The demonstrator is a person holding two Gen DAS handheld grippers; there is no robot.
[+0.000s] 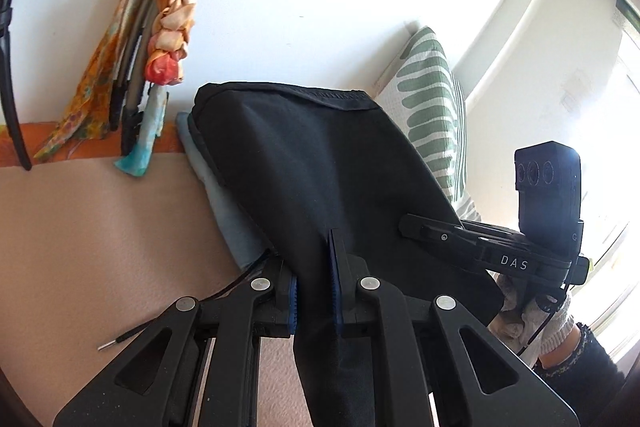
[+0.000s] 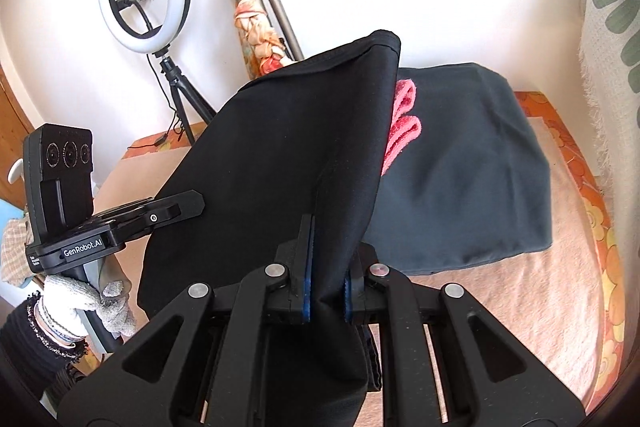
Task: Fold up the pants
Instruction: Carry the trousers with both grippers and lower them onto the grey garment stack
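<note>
Black pants held aloft, centre frame, above the pink bedspread.
Both my left gripper and right gripper pinch their edge; soft, limp cloth, best gripped at hems.

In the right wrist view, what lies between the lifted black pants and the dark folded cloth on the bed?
A pink cloth shows between the black pants and the dark folded cloth, in the right wrist view only.

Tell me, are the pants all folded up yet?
Not yet. The left tool and the right tool are both shut on the black pants, holding them up above the bed. So picking up looks done. No neat fold shows. Behind them lie a dark folded cloth and something pink. Folding and laying down are left.
</note>
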